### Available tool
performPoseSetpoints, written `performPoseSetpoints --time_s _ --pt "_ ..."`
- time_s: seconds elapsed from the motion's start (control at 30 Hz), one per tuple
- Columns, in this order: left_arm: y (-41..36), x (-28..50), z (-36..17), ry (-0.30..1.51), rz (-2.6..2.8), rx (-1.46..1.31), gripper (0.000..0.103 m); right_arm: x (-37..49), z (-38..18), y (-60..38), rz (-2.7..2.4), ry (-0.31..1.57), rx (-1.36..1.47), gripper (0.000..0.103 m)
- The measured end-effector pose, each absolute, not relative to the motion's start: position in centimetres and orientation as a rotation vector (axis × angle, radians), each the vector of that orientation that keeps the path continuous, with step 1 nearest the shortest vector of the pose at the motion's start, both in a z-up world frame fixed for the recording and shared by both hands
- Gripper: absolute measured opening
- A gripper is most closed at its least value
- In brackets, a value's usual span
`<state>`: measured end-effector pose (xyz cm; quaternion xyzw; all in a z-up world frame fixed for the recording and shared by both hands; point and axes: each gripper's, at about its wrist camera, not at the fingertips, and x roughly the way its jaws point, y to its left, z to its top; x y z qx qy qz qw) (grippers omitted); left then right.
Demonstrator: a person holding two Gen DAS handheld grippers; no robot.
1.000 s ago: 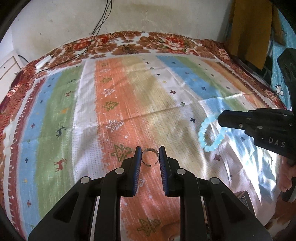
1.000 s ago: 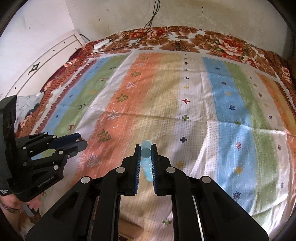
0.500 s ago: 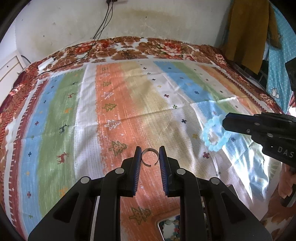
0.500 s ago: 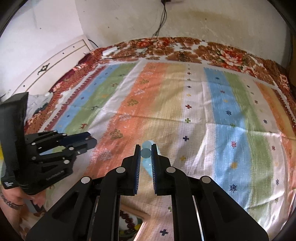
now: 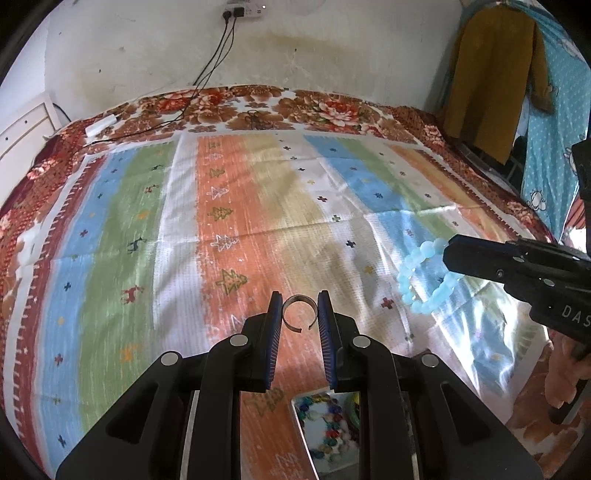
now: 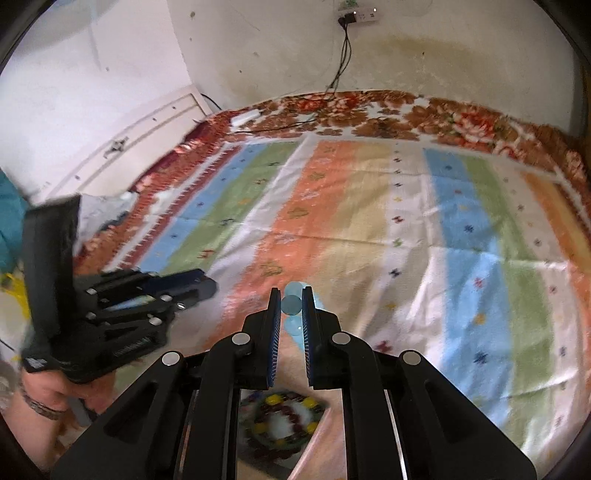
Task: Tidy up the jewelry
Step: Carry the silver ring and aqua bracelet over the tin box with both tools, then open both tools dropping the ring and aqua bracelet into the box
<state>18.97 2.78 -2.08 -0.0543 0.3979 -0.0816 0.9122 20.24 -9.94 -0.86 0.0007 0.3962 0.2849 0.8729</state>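
My left gripper [image 5: 300, 314] pinches an open metal ring [image 5: 300, 312]; my right gripper [image 6: 292, 305] pinches the blue bead bracelet [image 5: 424, 275]. Either could spring free above the box [image 5: 328, 424].

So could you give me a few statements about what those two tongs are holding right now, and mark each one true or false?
1. The left tongs grip an open metal ring. True.
2. The right tongs are empty. False: they are shut on a pale blue bead bracelet.
3. The bracelet lies flat on the striped bedspread. False: it hangs from the tongs above it.
4. A box of multicoloured beads shows below the left tongs. True.
5. Cables run up to a wall socket. True.
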Motion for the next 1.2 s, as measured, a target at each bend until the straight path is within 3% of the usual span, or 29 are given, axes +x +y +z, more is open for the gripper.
performPoseSetpoints --time_s 1.0,1.03,1.07,1.1,1.13,1.2 --pt "-1.1 11.8 -3.1 0.837 -0.173 -0.095 0.021 14.5 -3.8 -11.2 0.632 0.915 0.016 0.013" --pt "-1.1 11.9 -3.3 0.842 -0.163 -0.088 0.03 14.5 -3.9 -11.2 0.628 0.915 0.017 0.015" --pt "-1.0 12.0 -3.4 0.846 -0.15 -0.086 0.034 14.4 -3.8 -11.3 0.625 0.909 0.017 0.03" --pt "-0.8 12.0 -3.4 0.848 -0.14 -0.089 0.039 14.3 -3.6 -11.5 0.617 0.899 0.017 0.053" --pt "-0.7 12.0 -3.4 0.85 -0.136 -0.092 0.039 14.1 -3.5 -11.7 0.608 0.888 0.017 0.058" --pt "-0.2 11.8 -3.3 0.846 -0.124 -0.106 0.041 13.8 -3.3 -12.1 0.604 0.873 0.011 0.058"
